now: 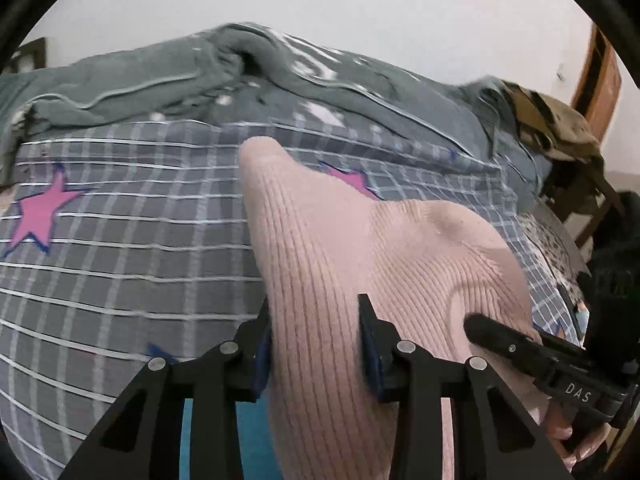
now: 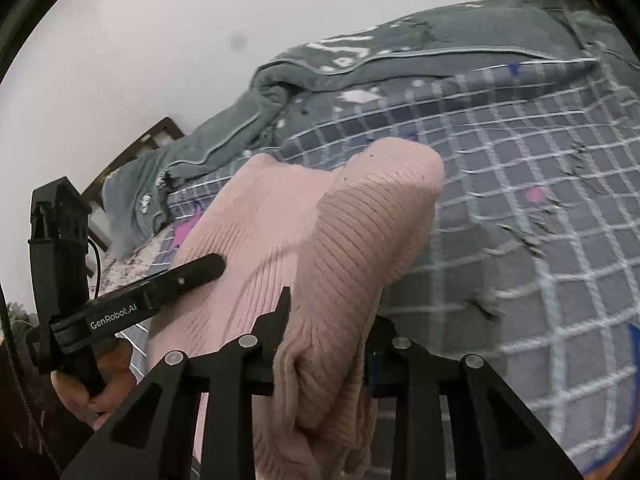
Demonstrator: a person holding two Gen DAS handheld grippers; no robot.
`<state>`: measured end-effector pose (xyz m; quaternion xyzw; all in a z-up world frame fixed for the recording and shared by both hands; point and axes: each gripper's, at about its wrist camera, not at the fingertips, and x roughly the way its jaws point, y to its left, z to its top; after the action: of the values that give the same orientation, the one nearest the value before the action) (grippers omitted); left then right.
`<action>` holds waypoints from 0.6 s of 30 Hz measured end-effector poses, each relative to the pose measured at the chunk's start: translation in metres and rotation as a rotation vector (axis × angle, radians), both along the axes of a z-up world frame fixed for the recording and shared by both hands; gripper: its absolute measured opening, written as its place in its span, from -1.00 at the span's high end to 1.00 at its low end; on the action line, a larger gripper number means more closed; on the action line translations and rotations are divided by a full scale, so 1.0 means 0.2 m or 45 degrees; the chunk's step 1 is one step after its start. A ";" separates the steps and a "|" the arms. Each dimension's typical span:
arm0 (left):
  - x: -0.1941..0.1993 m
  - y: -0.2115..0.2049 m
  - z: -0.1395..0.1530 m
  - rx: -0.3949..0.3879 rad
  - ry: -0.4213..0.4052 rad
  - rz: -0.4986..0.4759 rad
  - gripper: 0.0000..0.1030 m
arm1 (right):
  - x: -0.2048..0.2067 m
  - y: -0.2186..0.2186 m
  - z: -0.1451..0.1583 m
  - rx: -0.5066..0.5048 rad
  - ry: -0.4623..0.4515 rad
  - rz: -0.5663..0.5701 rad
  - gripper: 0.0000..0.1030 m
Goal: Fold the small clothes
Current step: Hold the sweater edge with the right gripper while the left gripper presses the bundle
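Pink ribbed knit garment (image 1: 360,280) is hanging lifted over the checked bedsheet (image 1: 120,260), filling the near centre of both views. Crumpled grey duvet (image 1: 160,76) is lying at the far side. Left gripper (image 1: 316,340) and right gripper (image 2: 324,340) are each clamping a bunched fold of it. Risk: thick, uneven bunches could be slipping out of either clamp, skewing the fold.

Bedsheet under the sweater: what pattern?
Grey bedsheet with white grid and pink stars; clearest in left wrist view.
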<state>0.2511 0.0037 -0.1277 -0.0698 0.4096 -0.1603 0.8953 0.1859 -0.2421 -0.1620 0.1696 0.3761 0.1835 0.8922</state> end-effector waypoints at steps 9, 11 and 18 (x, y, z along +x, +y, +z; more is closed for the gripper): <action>0.13 0.33 -0.06 0.025 0.026 0.132 0.30 | 0.20 0.35 -0.04 0.032 0.009 0.086 0.46; 0.16 0.36 -0.09 0.025 0.043 0.141 0.30 | 0.25 0.40 -0.06 0.022 0.019 0.091 0.46; 0.21 0.39 -0.22 0.024 0.098 0.145 0.28 | 0.33 0.49 -0.18 -0.084 0.051 0.103 0.45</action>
<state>0.2926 0.0824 -0.1720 -0.0906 0.4406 -0.1027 0.8872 0.2529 -0.1443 -0.1978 0.1285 0.4061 0.2034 0.8816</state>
